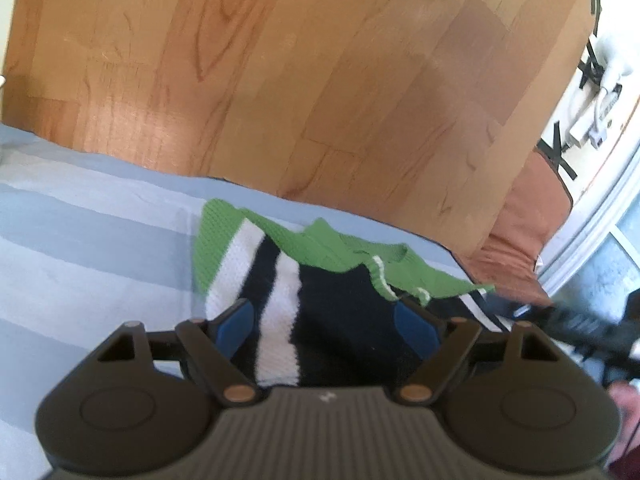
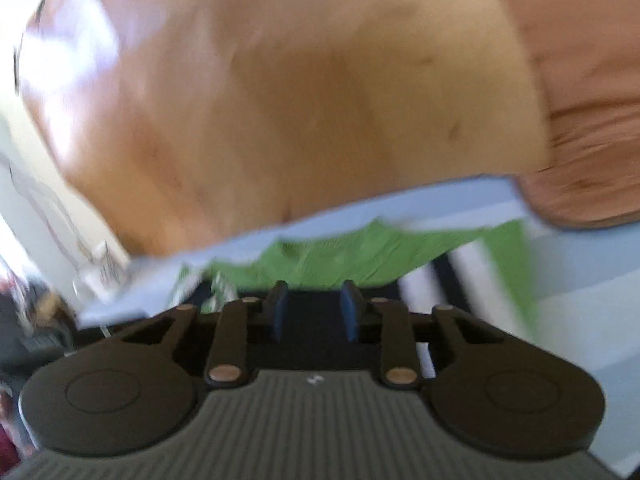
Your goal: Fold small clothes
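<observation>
A small knitted garment (image 1: 224,240) in green, white and dark navy stripes lies rumpled on a blue striped sheet (image 1: 80,240). Its green collar part is folded over near the sheet's far edge. My left gripper (image 1: 324,320) hovers over the navy part with its blue pads (image 1: 236,320) spread wide, one on either side of the white stripe, not pinching the cloth. In the blurred right wrist view the same garment (image 2: 360,252) lies just ahead. My right gripper (image 2: 314,308) stands over it with a narrow gap between its pads and nothing pinched.
Beyond the sheet's edge lies a wooden floor (image 1: 280,80). A brown cushion (image 1: 520,232) sits at the right end of the sheet, also visible in the right wrist view as the brown cushion (image 2: 580,120). A white power strip with cables (image 1: 592,120) lies by the wall.
</observation>
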`<action>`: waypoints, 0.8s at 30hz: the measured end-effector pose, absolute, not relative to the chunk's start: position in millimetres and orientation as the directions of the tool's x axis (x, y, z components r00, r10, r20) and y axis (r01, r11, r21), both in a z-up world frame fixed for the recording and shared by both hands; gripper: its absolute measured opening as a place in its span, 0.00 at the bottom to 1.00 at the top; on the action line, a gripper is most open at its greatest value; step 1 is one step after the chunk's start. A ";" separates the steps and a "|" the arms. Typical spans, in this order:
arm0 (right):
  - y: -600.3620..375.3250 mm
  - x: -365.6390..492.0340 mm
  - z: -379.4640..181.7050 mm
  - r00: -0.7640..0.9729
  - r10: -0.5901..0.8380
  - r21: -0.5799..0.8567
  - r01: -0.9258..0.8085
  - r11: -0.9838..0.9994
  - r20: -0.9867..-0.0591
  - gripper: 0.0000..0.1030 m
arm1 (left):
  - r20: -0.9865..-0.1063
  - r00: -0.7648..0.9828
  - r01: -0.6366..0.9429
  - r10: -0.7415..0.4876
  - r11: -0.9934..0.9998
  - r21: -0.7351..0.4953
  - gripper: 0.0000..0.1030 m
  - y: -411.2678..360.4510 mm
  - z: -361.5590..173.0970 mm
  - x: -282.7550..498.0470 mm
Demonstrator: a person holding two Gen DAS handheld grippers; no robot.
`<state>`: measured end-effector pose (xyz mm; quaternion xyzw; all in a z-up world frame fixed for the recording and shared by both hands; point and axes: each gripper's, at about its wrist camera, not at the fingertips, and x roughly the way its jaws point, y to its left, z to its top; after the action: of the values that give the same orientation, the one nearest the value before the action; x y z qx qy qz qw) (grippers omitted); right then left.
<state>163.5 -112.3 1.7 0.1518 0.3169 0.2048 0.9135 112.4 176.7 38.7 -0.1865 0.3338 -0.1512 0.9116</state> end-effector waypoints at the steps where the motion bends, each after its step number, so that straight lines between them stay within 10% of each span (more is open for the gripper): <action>1: -95.7 170.3 -4.4 0.694 0.476 0.392 -0.293 0.872 -0.540 0.29 | -0.546 0.736 0.146 -0.400 0.882 -0.449 0.79 180.0 40.3 112.7; 9: 15.8 158.0 6.0 0.536 0.667 0.305 -0.613 0.729 -0.517 0.29 | -0.510 0.755 0.100 -0.411 0.842 -0.531 0.84 214.5 45.2 116.8; 13: -48.7 156.5 22.4 0.683 0.570 0.296 -0.488 0.821 -0.456 0.29 | -0.536 0.741 0.107 -0.404 0.859 -0.500 0.84 204.7 42.7 119.6; 18: -155.2 149.3 28.5 0.846 0.302 0.259 -0.203 0.944 -0.440 0.62 | -0.580 0.722 0.101 -0.376 0.887 -0.450 0.82 193.2 34.8 123.3; 24: -182.4 167.9 -8.3 0.763 0.235 0.234 -0.113 0.966 -0.603 0.60 | -0.600 0.725 0.108 -0.338 0.917 -0.385 0.46 182.7 32.7 121.3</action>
<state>167.9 -182.4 -8.3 0.0922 0.3317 0.0932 0.9342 121.3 182.7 32.7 -0.1637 0.3499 -0.1219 0.9143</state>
